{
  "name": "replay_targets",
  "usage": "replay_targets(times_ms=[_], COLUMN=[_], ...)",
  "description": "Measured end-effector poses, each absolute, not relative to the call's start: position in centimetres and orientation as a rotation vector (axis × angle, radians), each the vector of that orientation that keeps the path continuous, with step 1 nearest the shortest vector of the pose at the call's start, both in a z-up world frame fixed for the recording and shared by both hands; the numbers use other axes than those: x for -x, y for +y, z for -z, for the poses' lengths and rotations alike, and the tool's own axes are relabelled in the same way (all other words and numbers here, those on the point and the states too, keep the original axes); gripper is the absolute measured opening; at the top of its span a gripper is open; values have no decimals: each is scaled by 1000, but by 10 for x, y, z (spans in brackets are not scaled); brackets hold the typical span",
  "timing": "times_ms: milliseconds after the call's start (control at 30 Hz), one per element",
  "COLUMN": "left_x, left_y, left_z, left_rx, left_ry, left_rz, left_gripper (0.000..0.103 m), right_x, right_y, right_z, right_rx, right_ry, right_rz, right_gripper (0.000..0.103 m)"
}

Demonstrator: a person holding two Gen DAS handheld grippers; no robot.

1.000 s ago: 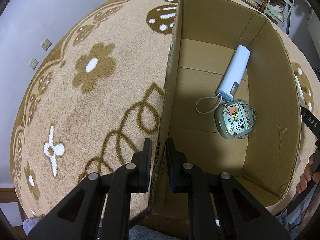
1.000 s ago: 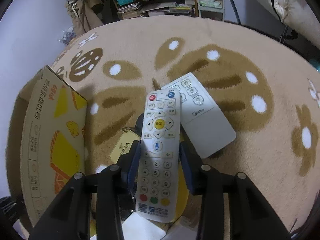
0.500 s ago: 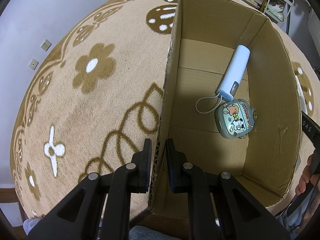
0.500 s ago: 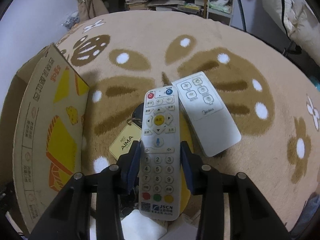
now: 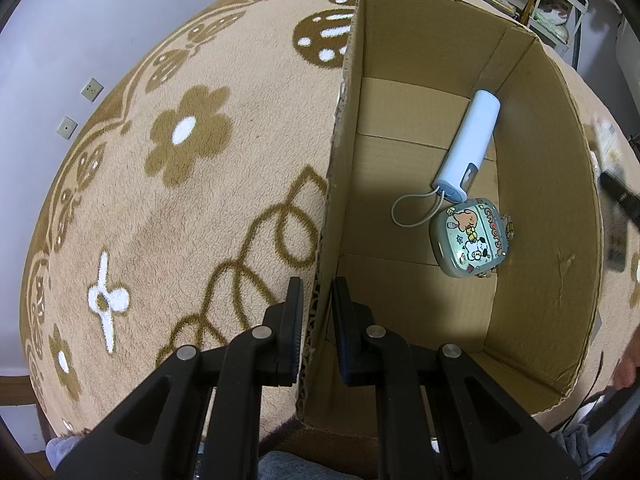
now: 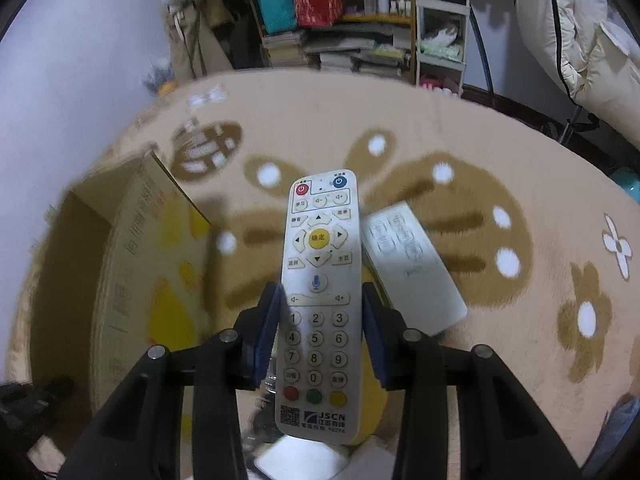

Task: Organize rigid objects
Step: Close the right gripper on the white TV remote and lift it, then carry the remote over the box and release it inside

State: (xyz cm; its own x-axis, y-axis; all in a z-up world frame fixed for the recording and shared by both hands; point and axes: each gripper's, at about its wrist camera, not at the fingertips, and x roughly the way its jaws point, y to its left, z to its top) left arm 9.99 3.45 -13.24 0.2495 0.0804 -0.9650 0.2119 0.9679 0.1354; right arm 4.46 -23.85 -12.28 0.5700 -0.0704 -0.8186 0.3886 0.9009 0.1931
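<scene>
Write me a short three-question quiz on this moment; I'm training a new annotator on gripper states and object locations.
1. True or false: the left gripper is clamped on the cardboard box wall.
2. What does the right gripper hold?
A) numbered remote
B) plain white remote
C) blue tube
3. How many objects lie inside the box?

Key:
1. True.
2. A, the numbered remote.
3. Two: the blue tube and the cartoon-printed case.
</scene>
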Motion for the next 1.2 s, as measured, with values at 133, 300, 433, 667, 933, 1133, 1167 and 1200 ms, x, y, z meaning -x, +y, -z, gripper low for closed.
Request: replay_targets(times_ms=[133,300,433,667,933,1133,1167,1200], left_x=[-100,-100,-100,-100,-100,-99,-100,-100], left_y=[35,35,35,35,34,34,35,35], left_z=[132,132,132,132,132,132,132,132], left_rx=[-259,-257,-258,-257,-256,-258,-257,-256], left_ry=[1320,1320,1320,1320,1321,1320,1320,1321], left_rz=[90,90,90,90,90,90,90,88], left_gripper=[13,13,13,13,13,13,14,14], right_x=[-44,-46,-46,-53,-63,-63,-63,-63], right_y=[-228,-208,-187,-150,-135,-127,-126,-124], right_z=[91,58,41,44,75,84,86,87], right_rx=[-386,-410,-414,-385,-358,-324,-314,-303], right_ry=[844,754,708,709,789,806,809,811], right_rz=[232,149,76,-42,-75,-75,-67,-62], right_gripper=[43,43,43,43,43,43,43,43])
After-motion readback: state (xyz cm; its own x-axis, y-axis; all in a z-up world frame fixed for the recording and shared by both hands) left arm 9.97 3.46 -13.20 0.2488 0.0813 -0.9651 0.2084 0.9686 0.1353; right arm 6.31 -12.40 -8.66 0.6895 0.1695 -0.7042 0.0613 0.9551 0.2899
